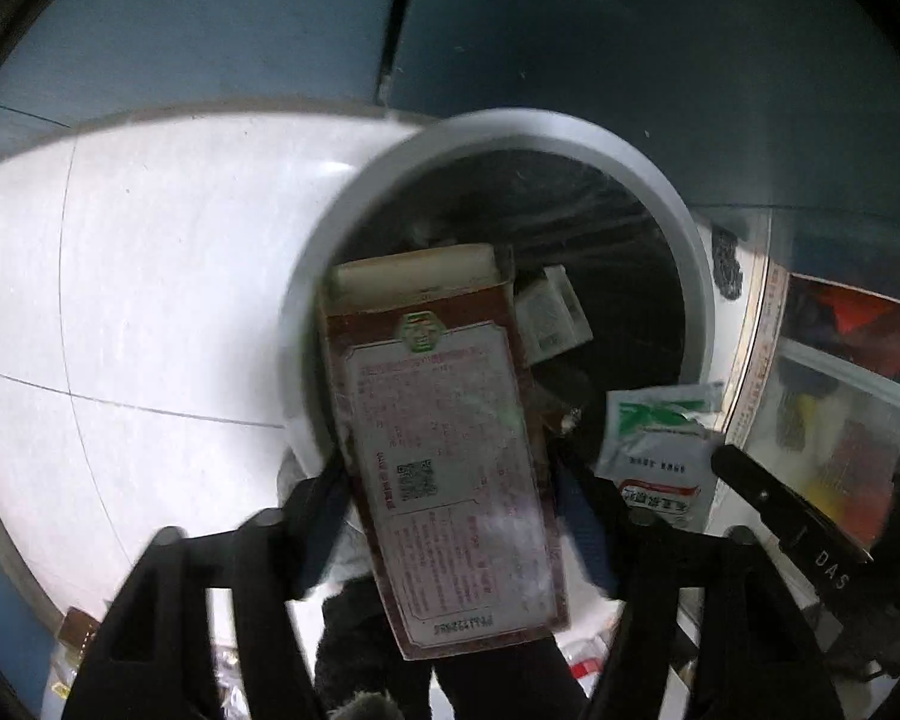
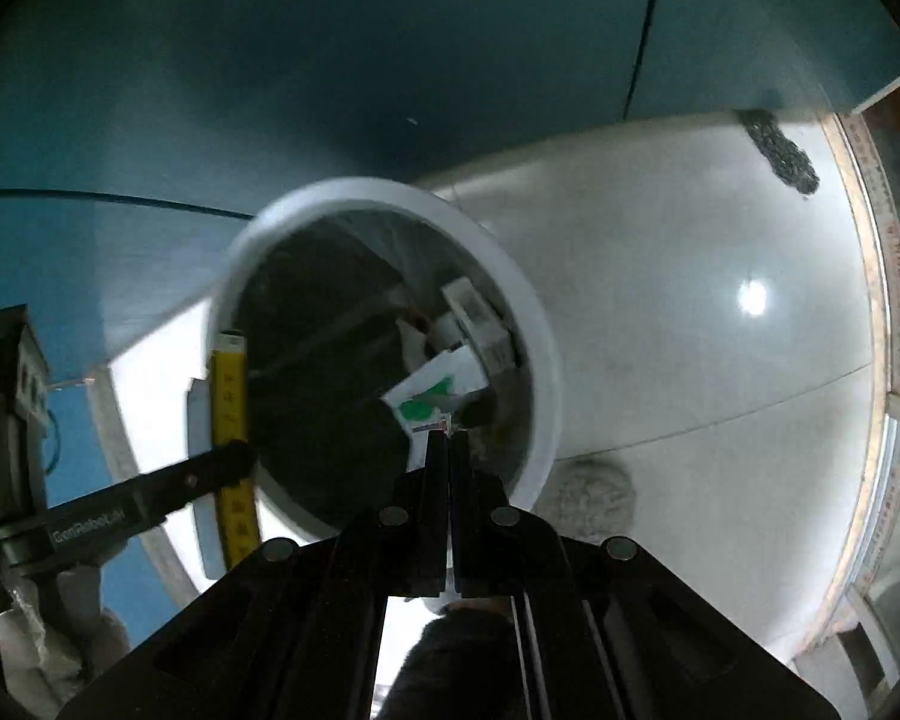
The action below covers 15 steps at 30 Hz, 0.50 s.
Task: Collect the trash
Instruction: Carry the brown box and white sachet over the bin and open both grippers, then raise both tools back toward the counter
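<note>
A brown carton with a white printed label (image 1: 444, 450) hangs tilted over the mouth of the grey-rimmed bin (image 1: 510, 126). It sits between the spread fingers of my left gripper (image 1: 450, 474), with a small gap on the right side. My right gripper (image 2: 447, 437) is shut on the lower edge of a white sachet with green print (image 2: 432, 396), over the bin's near rim (image 2: 528, 312). That sachet (image 1: 660, 450) also shows in the left wrist view. The bin has a black liner and small white boxes (image 1: 552, 312) inside.
The bin stands on a white tiled floor (image 1: 150, 300) against a blue wall (image 2: 330, 90). A dark mesh object (image 2: 780, 150) lies by the wall. A grey fuzzy ball (image 2: 588, 492) rests beside the bin. Clear containers (image 1: 840, 420) sit to the right.
</note>
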{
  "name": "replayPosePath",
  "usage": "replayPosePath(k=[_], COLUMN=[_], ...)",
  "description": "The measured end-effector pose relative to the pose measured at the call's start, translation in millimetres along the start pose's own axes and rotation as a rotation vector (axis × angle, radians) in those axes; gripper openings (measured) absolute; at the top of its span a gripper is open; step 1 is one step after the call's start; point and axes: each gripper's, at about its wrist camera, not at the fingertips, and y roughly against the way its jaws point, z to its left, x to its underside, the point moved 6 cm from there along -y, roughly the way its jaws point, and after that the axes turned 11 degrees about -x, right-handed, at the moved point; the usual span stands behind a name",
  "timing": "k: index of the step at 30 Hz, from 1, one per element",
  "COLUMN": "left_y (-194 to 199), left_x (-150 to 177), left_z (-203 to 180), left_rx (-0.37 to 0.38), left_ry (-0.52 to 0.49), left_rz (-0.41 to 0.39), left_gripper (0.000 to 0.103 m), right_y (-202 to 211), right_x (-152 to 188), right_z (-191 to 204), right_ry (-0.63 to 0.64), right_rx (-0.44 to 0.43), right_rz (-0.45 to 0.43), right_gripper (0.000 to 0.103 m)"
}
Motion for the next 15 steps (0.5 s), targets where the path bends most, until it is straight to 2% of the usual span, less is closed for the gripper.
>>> replayPosePath(k=[1,2,3,5,6,7,9,10,11,13,15], left_y=[3,7,10,20,23,28,40,52,64,91,119], left_x=[1,4,7,11,11,12,15,15,19,30,45], left_z=[0,1,5,9,12,14,18,24,28,33,37], left_rx=[-0.009,-0.009,-0.005,0.011,0.023,0.019,-0.025,-0.066,-0.109,-0.19,-0.233], left_ry=[0.002,0.004,0.008,0.021,0.025,0.031,0.025,0.018,0.012,-0.005,-0.01], left_rz=[-0.004,-0.007,-0.011,-0.021,-0.028,-0.04,-0.07,-0.106,-0.143,-0.217,-0.259], left_gripper=[0.103,0.103,0.103,0.103,0.103,0.103,0.103,0.103,0.103,0.103,0.103], right_y=[-2,-1,1,4,8,13,22,27,29,44,59], right_x=[1,1,1,3,0,1,-1,-1,-2,1,6], right_z=[-3,-3,0,3,5,8,19,25,30,42,53], right_ry=[-0.006,-0.01,-0.008,0.001,-0.001,0.0,0.014,0.029,0.048,0.103,0.141], right_rx=[-0.001,-0.003,0.007,0.014,0.005,-0.004,-0.007,0.002,0.023,0.083,0.127], right_rz=[0.008,0.012,0.013,0.004,-0.001,-0.008,-0.012,-0.016,-0.022,-0.041,-0.055], right_gripper=[0.002,0.003,0.01,0.033,0.051,0.056,0.056,0.062,0.068,0.102,0.103])
